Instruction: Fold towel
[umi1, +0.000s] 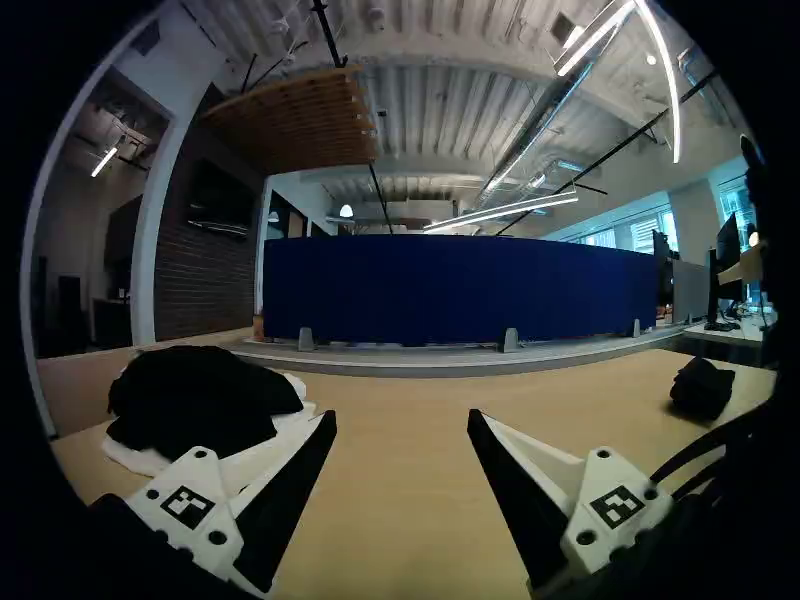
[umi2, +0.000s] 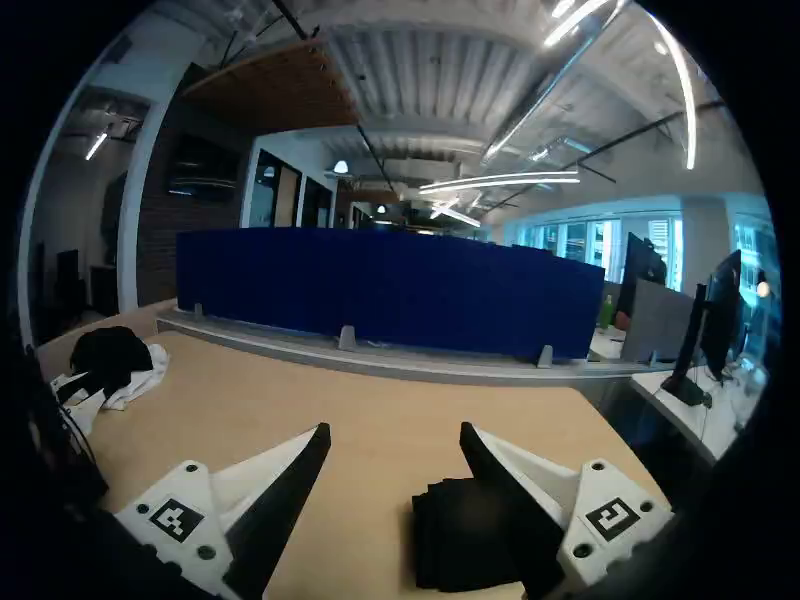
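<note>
1. Left gripper (umi1: 400, 415): fingers spread wide, nothing between them, bare tabletop under the gap.
2. Right gripper (umi2: 393, 428): fingers also wide apart and gripping nothing.
3. Folded black towel stack (umi2: 455, 540) lies flat on the table low in the gap, against the inner side of the right-hand finger and partly hidden by it. Can't tell if they touch.
4. Crumpled black towel pile (umi1: 200, 400) on a white cloth (umi1: 130, 455) sits just beyond the left gripper's left-hand finger.
5. Small black cloth lump (umi1: 703, 385) lies well out past the left gripper's right-hand finger.
6. Surface: light wood table (umi1: 420, 500), smooth.
7. Room: open office with a curved blue fabric partition (umi1: 450, 290) across the table's far edge, a brick wall (umi1: 200, 280) on the left, a ribbed ceiling with strip lights (umi1: 500, 210), and monitors (umi2: 720, 310) on the right.
</note>
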